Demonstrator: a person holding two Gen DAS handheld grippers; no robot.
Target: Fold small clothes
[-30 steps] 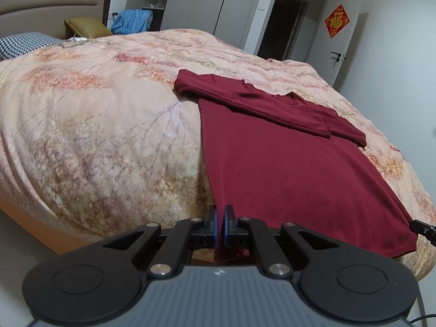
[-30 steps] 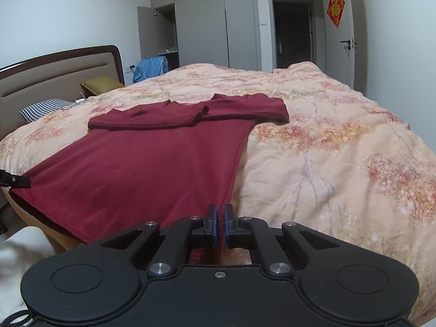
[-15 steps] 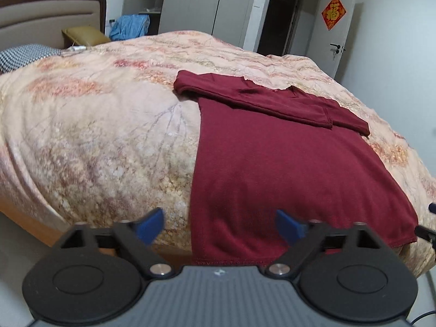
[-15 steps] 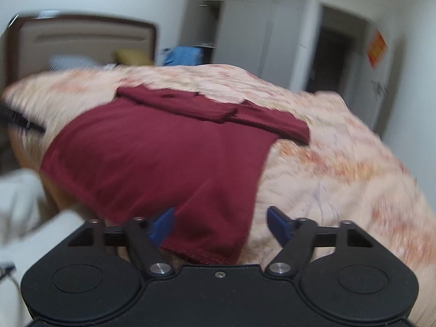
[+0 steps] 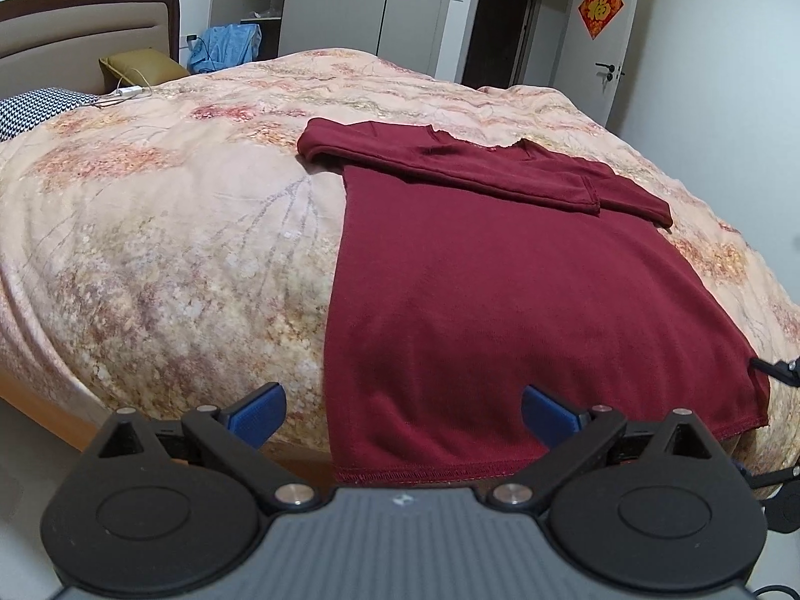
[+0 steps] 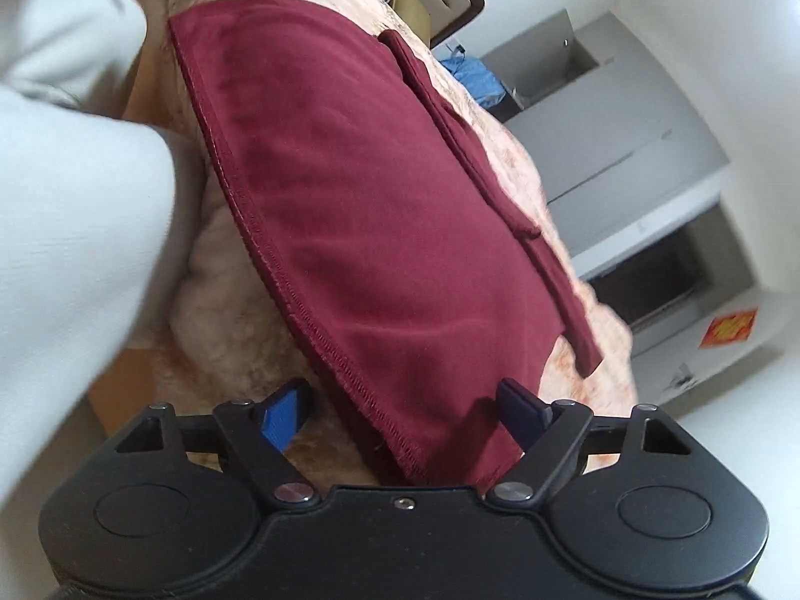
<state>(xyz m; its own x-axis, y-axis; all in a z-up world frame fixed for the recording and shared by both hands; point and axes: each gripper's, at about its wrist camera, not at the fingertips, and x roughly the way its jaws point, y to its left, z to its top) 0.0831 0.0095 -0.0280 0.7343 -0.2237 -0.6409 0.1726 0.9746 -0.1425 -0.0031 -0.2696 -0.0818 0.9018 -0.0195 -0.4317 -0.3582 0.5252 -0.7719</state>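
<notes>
A dark red shirt (image 5: 500, 290) lies flat on the floral bed cover (image 5: 175, 230), sleeves folded across its far end, hem hanging over the near bed edge. My left gripper (image 5: 402, 412) is open and empty, just in front of the hem's left corner. My right gripper (image 6: 405, 405) is open and empty; its view is rolled sideways. The shirt (image 6: 380, 200) fills that view, its hem's corner between the spread blue fingers (image 6: 282, 412), not clamped. The tip of the right gripper (image 5: 777, 367) shows by the hem's right corner.
A headboard (image 5: 75, 30), pillows (image 5: 40, 105) and a blue garment (image 5: 227, 45) are at the bed's far left. Wardrobes (image 5: 350, 0) and a dark doorway (image 5: 500, 20) stand behind. My pale trouser leg (image 6: 65, 200) is close at the left of the right wrist view.
Both grippers were shut on the hem a second ago; they have opened and let it go. The right gripper has since rolled sideways and moved closer along the hem.
</notes>
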